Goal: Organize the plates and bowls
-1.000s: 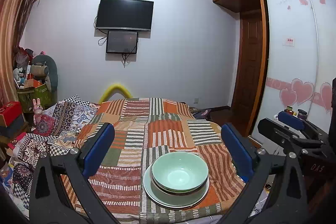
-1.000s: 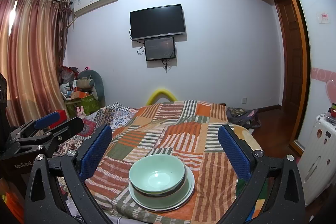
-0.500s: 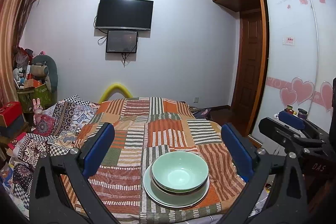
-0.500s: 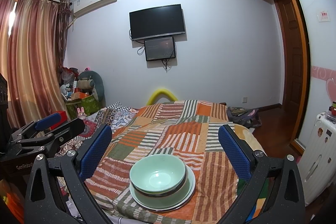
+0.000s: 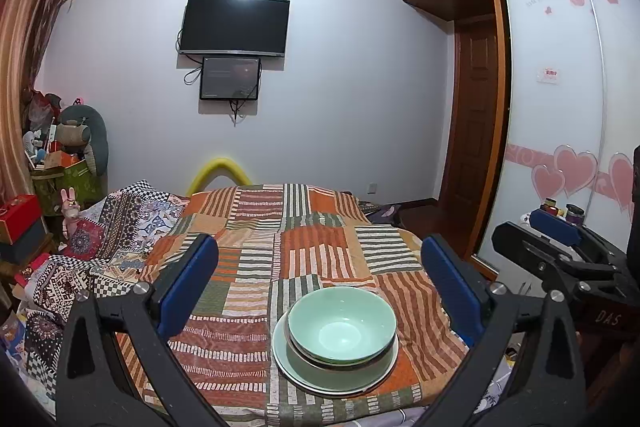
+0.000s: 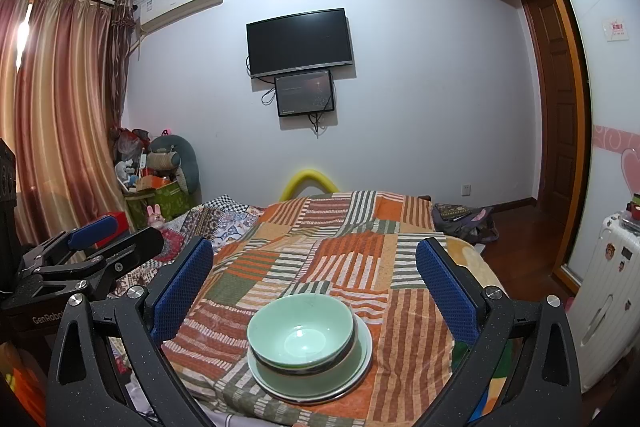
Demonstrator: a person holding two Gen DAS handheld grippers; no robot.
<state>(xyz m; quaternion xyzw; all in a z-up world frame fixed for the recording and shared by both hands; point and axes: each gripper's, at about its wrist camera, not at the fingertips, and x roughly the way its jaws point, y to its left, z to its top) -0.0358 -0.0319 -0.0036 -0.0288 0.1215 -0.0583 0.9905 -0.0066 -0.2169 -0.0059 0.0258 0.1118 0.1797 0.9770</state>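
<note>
The wide bed under a patchwork cover of orange, green and cream striped squares (image 5: 304, 251) fills the lower half of both wrist views, and against the pictures of the last second nothing on it has shifted. Both cameras show the same framing as before, apart from the faintest drift in the right view, so the two tools are holding station rather than closing in.

Near the front edge of the cover sits the stack of pale green glazed crockery: a broad shallow plate (image 5: 296, 367) at the bottom, a darker-rimmed dish only partly seen above it, and a deep celadon bowl (image 5: 342, 323) nested on top. How many pieces lie between plate and top bowl cannot be told from here. The stack stands upright and centred, well apart from both tools.

The left gripper (image 5: 320, 291) is spread wide, its blue padded fingers (image 5: 188, 283) framing the stack from either side with nothing between them. The right gripper (image 6: 316, 287) is equally wide and empty, its textured blue pads (image 6: 182, 287) likewise clear of the crockery.

Since nothing has moved and all the dishes are already nested, the sorting looks either finished or paused before a first grasp; the frames do not settle which. If more is to come, the top bowl's rim is the natural place to take hold.
</note>
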